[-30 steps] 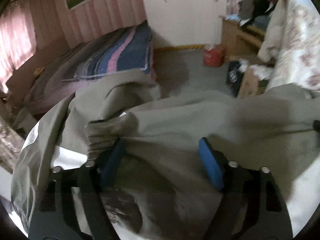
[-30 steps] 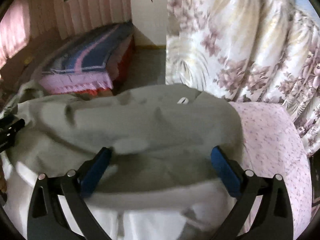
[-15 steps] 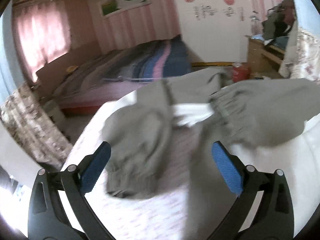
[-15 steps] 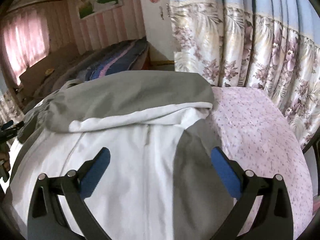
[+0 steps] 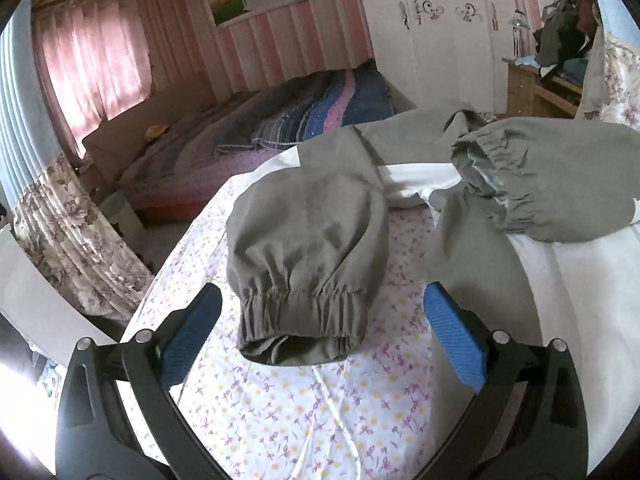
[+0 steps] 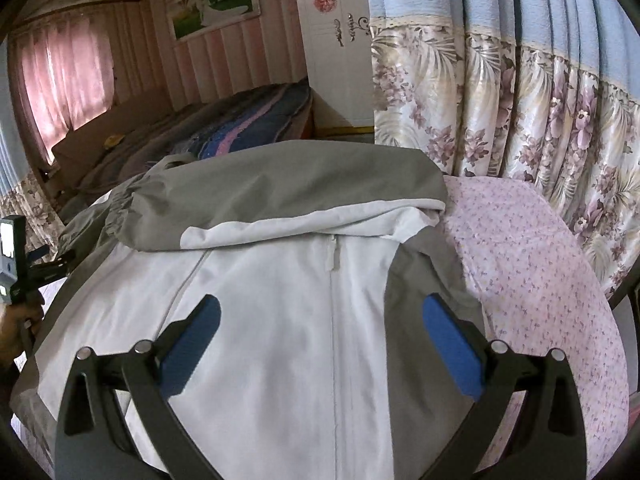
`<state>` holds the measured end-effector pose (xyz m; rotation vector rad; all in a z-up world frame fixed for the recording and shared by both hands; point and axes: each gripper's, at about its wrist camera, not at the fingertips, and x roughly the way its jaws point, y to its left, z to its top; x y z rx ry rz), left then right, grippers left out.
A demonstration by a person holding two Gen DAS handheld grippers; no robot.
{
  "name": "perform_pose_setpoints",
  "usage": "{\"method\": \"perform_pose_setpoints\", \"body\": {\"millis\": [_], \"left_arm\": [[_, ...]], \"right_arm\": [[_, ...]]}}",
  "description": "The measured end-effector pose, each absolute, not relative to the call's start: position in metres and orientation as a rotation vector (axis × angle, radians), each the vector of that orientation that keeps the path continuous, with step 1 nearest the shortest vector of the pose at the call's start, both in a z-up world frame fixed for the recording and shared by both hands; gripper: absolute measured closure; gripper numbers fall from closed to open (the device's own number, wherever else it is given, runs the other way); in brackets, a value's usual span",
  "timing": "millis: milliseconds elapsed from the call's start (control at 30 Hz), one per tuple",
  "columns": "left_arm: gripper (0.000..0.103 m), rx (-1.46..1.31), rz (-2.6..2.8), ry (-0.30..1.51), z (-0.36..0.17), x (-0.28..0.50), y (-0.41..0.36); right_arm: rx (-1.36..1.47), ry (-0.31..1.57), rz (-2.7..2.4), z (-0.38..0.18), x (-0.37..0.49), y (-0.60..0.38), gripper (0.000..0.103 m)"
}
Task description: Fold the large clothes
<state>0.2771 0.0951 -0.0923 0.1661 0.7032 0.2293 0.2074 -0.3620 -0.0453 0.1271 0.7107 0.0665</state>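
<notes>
Spread flat on the floral sheet [image 6: 540,264], a grey and white jacket [image 6: 288,304], zipper side up, white front panel in the middle and grey panels along both sides. In the right wrist view, right gripper [image 6: 320,344] above the white front, jaws spread wide, blue pads [image 6: 450,344] apart and nothing between them, no contact with the cloth to be seen. Across the top of the jacket, one grey sleeve [image 6: 280,184] folded over the chest, its gathered cuff toward the left side of the view, a white band of fabric showing just under it. Behind the bed, a flowered curtain [image 6: 520,100] on the right, a white wardrobe door [image 6: 336,52] and pink striped wall further back. In the left wrist view, left gripper [image 5: 322,334] also wide open, holding nothing, hanging over the sheet with the other grey sleeve [image 5: 308,248] lying between the two blue pads [image 5: 454,344], elastic cuff toward the camera and not touched by either pad. Further right in the same view, the cuff of the folded sleeve [image 5: 484,184] resting on the white part of the jacket. Beyond the bed edge, a second bed with a striped blanket [image 5: 320,116], well apart, and a pink curtain [image 5: 92,56] at the window.
</notes>
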Motion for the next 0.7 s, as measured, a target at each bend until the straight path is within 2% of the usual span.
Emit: {"method": "perform_pose_setpoints", "body": {"millis": [67, 167, 267, 333, 367, 400, 433, 533, 700], "left_arm": [[0.004, 0.166, 0.242, 0.715, -0.095, 0.282, 0.095], [0.014, 0.166, 0.240, 0.735, -0.099, 0.288, 0.095], [0.033, 0.162, 0.235, 0.760, -0.102, 0.294, 0.095], [0.053, 0.135, 0.224, 0.778, -0.103, 0.297, 0.099], [0.058, 0.117, 0.215, 0.786, -0.102, 0.299, 0.102], [0.071, 0.107, 0.211, 0.791, -0.101, 0.299, 0.103], [0.075, 0.103, 0.209, 0.792, -0.096, 0.299, 0.103], [0.084, 0.076, 0.163, 0.763, -0.068, 0.294, 0.096], [0.085, 0.004, 0.006, 0.670, 0.003, 0.279, 0.054]], "right_arm": [[0.123, 0.711, 0.068, -0.044, 0.207, -0.362, 0.002], [0.121, 0.709, 0.065, -0.042, 0.209, -0.363, 0.002], [0.123, 0.711, 0.070, -0.042, 0.212, -0.364, 0.002], [0.118, 0.714, 0.075, -0.043, 0.214, -0.364, 0.002], [0.117, 0.716, 0.078, -0.043, 0.216, -0.364, 0.002], [0.116, 0.716, 0.079, -0.043, 0.217, -0.363, 0.002], [0.114, 0.717, 0.081, -0.043, 0.218, -0.363, 0.002], [0.108, 0.712, 0.087, -0.040, 0.223, -0.363, 0.002], [0.107, 0.683, 0.098, -0.028, 0.232, -0.365, 0.002]]}}
